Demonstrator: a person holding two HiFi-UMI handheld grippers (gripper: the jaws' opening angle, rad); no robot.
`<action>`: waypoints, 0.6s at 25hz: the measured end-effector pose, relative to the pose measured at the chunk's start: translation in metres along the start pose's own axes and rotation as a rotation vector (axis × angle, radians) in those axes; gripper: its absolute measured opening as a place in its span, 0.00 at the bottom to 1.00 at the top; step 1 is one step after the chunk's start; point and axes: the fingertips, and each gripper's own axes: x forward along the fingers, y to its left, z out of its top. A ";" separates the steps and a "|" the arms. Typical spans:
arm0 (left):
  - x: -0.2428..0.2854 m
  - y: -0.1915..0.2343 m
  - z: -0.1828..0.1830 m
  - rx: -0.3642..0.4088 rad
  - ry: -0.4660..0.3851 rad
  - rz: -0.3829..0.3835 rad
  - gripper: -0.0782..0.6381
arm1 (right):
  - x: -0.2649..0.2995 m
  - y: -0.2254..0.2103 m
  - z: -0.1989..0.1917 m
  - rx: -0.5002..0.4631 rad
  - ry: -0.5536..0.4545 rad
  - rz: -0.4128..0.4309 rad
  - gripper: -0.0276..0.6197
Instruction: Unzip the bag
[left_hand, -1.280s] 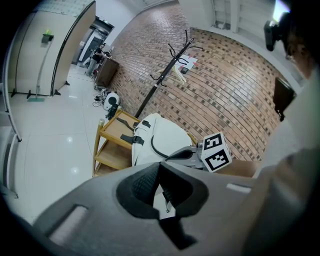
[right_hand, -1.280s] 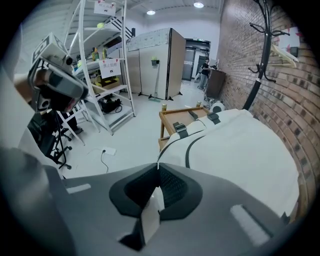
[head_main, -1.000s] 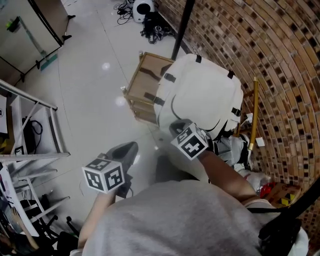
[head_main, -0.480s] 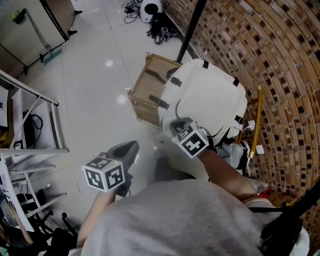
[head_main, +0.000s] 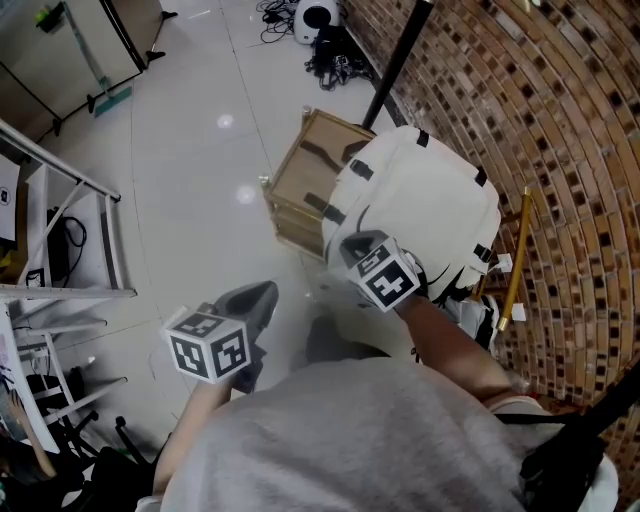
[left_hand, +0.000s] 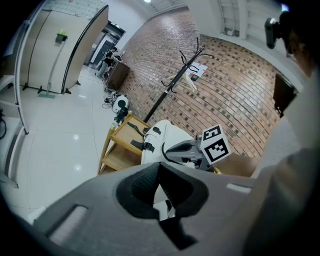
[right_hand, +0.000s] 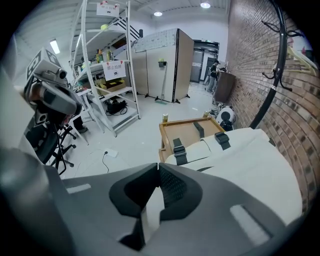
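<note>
A white backpack (head_main: 425, 200) with black strap buckles rests on a small wooden stool (head_main: 305, 180) against the brick wall. A dark curved zipper line (head_main: 349, 214) runs along its near side. My right gripper (head_main: 352, 246) has its tips at the bag's near edge by that zipper line. In the right gripper view its jaws (right_hand: 158, 166) are shut, with the backpack (right_hand: 250, 160) just beyond them. I cannot see whether a zipper pull is pinched. My left gripper (head_main: 258, 297) hangs over the floor, left of the bag. It is shut with nothing in it (left_hand: 159, 165).
A black coat stand pole (head_main: 395, 62) rises behind the stool. A metal shelf rack (head_main: 70, 230) stands at the left, and cables with a white device (head_main: 318, 14) lie at the back. A yellow stick (head_main: 517, 260) leans on the brick wall beside bags on the floor.
The head view has shifted a little, so bag and stool sit slightly further right. Both grippers keep their places relative to the bag.
</note>
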 end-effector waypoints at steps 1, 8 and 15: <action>0.000 0.000 0.000 -0.002 -0.002 0.001 0.11 | 0.000 0.000 -0.001 0.009 0.005 0.002 0.06; 0.001 0.002 0.003 -0.012 -0.011 0.010 0.11 | 0.002 -0.007 0.006 0.020 0.004 0.001 0.06; 0.003 0.005 0.004 -0.029 -0.019 0.016 0.11 | 0.003 -0.015 0.009 0.025 0.009 -0.007 0.06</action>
